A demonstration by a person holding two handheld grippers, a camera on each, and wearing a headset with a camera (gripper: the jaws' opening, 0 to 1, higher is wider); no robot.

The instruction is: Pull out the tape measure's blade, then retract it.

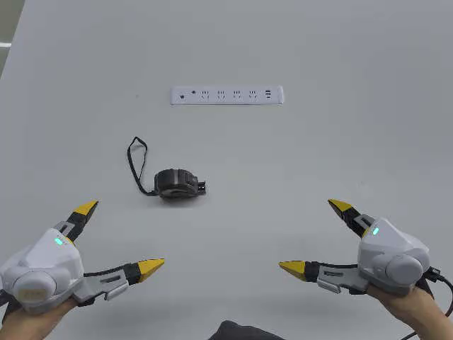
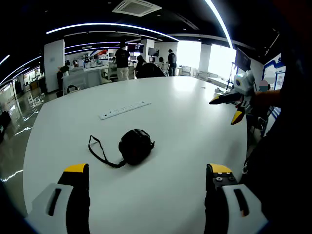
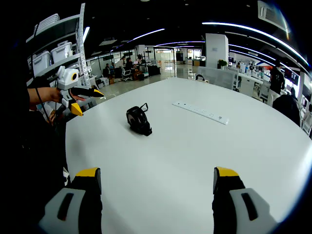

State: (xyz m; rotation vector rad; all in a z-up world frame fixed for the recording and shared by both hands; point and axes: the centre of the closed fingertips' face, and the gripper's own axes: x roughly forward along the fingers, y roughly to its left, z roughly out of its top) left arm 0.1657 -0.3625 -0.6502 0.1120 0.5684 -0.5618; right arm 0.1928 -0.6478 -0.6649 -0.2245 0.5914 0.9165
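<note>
While both grippers sit low at the near edge of the white table [image 1: 340,142], neither has hold of anything. L gripper [image 1: 120,236], near-left in head view, has its yellow-tipped jaws spread wide, w/ just bare tabletop btwn them. R gripper [image 1: 314,236], near-right, is spread about as wide and likewise grasps nothing. The two are well apart, tips angled inward and fwd. A black cable [image 1: 442,283] trails from the R one.

Farther out, roughly btwn the two but nearer the L side, the tape measure [image 1: 177,183] lies on the table. It has a black case w/ the blade wound in, and the end hook shows at its right side in head view. Its black wrist strap [image 1: 134,159] loops out to the left and away. It's well apart from both grippers.

Beyond it, a white power strip [image 1: 226,95] lies flat across the table. Far bg in the gripper views is an open office w/ desks, and several people [image 2: 122,58] stand past the table's far edge.
</note>
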